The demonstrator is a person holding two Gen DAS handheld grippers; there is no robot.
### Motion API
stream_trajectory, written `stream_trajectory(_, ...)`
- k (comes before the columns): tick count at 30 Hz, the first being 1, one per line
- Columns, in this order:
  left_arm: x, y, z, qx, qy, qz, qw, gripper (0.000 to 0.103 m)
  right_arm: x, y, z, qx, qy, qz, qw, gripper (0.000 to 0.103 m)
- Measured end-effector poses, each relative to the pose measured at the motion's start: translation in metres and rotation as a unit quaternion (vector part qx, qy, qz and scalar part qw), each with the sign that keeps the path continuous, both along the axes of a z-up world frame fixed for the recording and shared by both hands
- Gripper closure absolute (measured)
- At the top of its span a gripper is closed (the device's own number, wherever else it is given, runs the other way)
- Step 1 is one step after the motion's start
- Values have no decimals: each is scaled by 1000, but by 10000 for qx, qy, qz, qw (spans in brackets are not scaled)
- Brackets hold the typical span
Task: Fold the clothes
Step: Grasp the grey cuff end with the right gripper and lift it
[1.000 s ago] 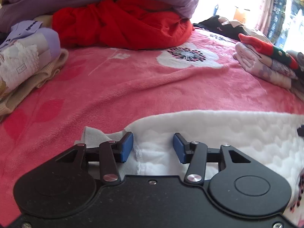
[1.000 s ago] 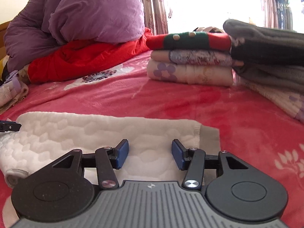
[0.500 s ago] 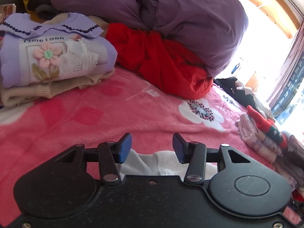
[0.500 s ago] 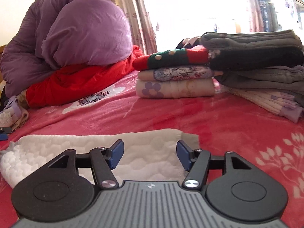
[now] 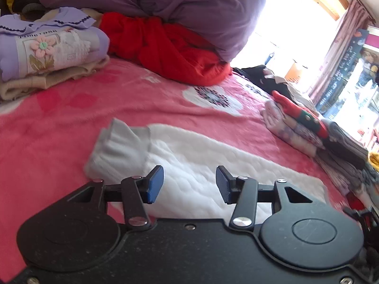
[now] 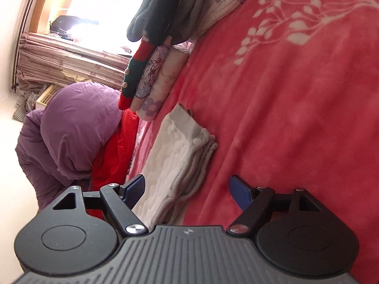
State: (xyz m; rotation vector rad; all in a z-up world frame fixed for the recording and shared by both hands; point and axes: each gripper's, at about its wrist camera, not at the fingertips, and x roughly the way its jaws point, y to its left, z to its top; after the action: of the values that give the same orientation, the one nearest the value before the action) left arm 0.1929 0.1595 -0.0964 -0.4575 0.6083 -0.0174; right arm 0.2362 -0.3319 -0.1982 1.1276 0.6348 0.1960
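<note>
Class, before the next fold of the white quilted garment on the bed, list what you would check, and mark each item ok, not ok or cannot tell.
1. Left gripper open, holding nothing: ok.
2. Right gripper open, holding nothing: ok.
3. White garment lies flat on the pink blanket: ok.
4. Grey cuff smooth: not ok, it is bunched.
5. Garment apart from the folded stack: ok.
6. Layers at the right gripper's end evenly aligned: cannot tell.

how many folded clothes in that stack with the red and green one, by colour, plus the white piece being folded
red and green knit: 1
purple floral print: 1
cream with purple flower: 1
white quilted garment, lying apart on the pink blanket: 1
total: 4
</note>
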Motion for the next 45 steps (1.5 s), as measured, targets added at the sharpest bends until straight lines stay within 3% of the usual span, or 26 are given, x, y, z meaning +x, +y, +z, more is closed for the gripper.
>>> stream_trajectory(4,0,-16,-5,21,37,-215,9998,55,13,6,-5,196,-88,-66,9997,16)
stream_trajectory(16,16,-29,-13,55,-31,-547,9985,55,45,4,-4,326,-291,76,9990,18)
stream_trajectory(19,17,-29,-12,46,-44,-600,9982,55,36,14,-6,365,-347,55,9987,29)
stream_trajectory(24,17,-35,-16,324,53,-703,9970,55,42,34,-6,125,-568,193,9981,38)
stream_trajectory(26,21,-38,-20,406,167,-724,9964,55,47,30,-10,178,-571,97,9982,54)
stream_trajectory(28,24,-43,-26,513,297,-791,9951,55,47,27,-15,167,-512,36,9985,83)
stream_trajectory(31,20,-49,-25,672,303,-955,9927,55,43,26,-15,177,-521,-6,9985,87)
stream_trajectory(34,14,-55,-22,575,223,-1202,9908,55,28,19,-5,233,-467,-147,9985,87)
stream_trajectory(38,9,-75,-15,631,-46,-1501,9866,55,-5,-5,5,353,-271,-418,9981,87)
stream_trajectory(45,21,-138,-12,1230,-659,-2082,9681,56,-24,-32,24,-16,-638,-732,9953,87)
